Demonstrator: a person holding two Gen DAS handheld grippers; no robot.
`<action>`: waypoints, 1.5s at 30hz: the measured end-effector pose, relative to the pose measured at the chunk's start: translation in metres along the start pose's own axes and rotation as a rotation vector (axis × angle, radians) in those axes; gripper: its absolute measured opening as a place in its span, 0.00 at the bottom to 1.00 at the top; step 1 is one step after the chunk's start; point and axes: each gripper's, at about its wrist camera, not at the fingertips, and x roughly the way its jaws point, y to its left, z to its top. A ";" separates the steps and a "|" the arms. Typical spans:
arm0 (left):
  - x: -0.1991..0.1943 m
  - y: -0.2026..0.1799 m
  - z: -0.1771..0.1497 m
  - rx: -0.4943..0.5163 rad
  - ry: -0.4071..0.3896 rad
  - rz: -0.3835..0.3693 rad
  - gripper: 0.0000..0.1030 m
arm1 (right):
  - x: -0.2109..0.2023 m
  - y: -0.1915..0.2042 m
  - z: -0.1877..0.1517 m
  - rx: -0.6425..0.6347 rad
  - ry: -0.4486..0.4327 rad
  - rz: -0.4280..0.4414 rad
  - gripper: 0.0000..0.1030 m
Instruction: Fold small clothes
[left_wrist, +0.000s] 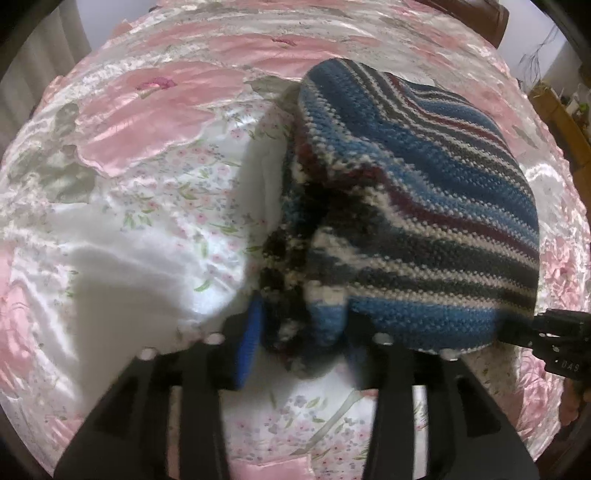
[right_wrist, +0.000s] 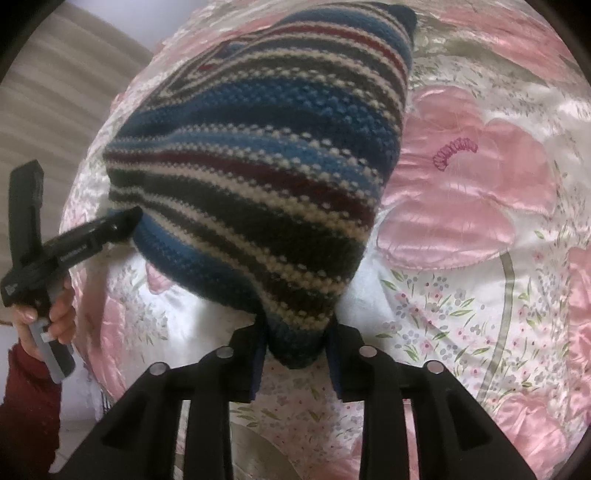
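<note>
A small knitted garment (left_wrist: 424, 206) with blue, white, dark grey and maroon stripes hangs lifted above a satin bedspread (left_wrist: 147, 110). My left gripper (left_wrist: 301, 332) is shut on a bunched corner of it. My right gripper (right_wrist: 295, 343) is shut on another corner of the same knit (right_wrist: 266, 155), which stretches away from me. In the right wrist view the left gripper (right_wrist: 122, 221) shows at the left, held by a hand (right_wrist: 55, 314), pinching the knit's edge. The right gripper's body (left_wrist: 554, 332) shows at the right edge of the left wrist view.
The pink and white flowered satin bedspread (right_wrist: 480, 206) covers the whole surface below. A striped curtain (right_wrist: 55, 96) hangs at the left. A dark red sleeve (right_wrist: 29, 398) is at the lower left. A wooden chair back (left_wrist: 491, 18) and shelves (left_wrist: 565, 110) stand beyond the bed.
</note>
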 end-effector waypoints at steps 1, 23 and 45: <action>-0.004 0.002 -0.001 0.004 -0.002 -0.009 0.60 | -0.002 0.001 0.001 0.004 0.007 0.016 0.40; 0.018 -0.008 0.138 -0.096 0.083 0.005 0.83 | -0.044 -0.044 0.086 0.146 -0.090 0.077 0.74; 0.020 0.004 0.137 -0.069 0.017 -0.085 0.52 | -0.042 -0.025 0.084 0.085 -0.117 0.045 0.78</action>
